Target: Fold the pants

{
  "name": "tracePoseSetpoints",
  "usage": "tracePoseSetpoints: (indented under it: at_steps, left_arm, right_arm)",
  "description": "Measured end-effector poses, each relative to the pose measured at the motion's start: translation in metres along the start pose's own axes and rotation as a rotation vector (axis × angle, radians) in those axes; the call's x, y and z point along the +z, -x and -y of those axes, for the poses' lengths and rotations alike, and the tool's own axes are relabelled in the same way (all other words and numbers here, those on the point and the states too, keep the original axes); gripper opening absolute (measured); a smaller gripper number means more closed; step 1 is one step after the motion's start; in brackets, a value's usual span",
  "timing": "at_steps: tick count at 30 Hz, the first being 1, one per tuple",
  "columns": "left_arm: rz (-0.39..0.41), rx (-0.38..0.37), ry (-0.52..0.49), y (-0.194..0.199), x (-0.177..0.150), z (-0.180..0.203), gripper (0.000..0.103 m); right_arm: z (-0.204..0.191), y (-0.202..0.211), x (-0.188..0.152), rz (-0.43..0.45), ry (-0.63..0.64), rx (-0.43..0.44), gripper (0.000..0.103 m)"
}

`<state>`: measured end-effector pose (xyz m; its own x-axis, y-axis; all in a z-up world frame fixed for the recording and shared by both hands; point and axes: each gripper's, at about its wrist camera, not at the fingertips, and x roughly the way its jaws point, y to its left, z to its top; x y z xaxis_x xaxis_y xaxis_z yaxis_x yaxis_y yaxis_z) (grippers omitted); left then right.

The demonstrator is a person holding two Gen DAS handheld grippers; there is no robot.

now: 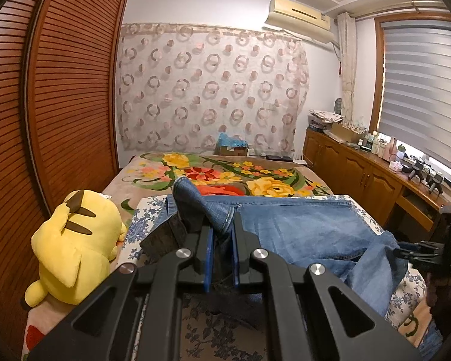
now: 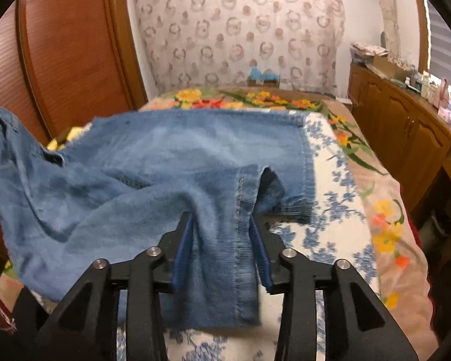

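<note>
Blue denim pants (image 1: 300, 228) lie across a blue-flowered white cloth (image 1: 147, 216) on the bed. My left gripper (image 1: 222, 234) is shut on a bunched dark-blue part of the pants, lifted off the bed. My right gripper (image 2: 222, 240) is shut on a fold of the pants (image 2: 153, 165) along a stitched seam and holds it above the cloth (image 2: 330, 180). The right gripper also shows in the left wrist view (image 1: 406, 251) at the far right, with denim hanging from it. The far hem lies flat on the bed.
A yellow plush toy (image 1: 75, 243) lies on the bed's left edge beside a wooden louvred wardrobe (image 1: 60, 90). A flowered blanket (image 1: 225, 174) covers the far bed. A wooden cabinet (image 1: 360, 177) with small items runs along the right.
</note>
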<state>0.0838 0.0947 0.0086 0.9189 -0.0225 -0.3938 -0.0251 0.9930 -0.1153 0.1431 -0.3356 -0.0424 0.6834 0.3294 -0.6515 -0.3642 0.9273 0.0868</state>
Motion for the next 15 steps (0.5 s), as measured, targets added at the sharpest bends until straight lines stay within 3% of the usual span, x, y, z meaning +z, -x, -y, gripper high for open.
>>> tracePoseSetpoints:
  at_steps: [7, 15]
  left_arm:
    - [0.0, 0.002, -0.002, 0.0, 0.0, 0.0, 0.006]
    - [-0.001, 0.026, -0.017, -0.008, 0.004, -0.001, 0.006]
  right_arm:
    - [0.015, 0.038, -0.02, 0.022, -0.001, -0.038, 0.047]
    - [0.026, 0.034, -0.06, -0.042, -0.004, -0.005, 0.046]
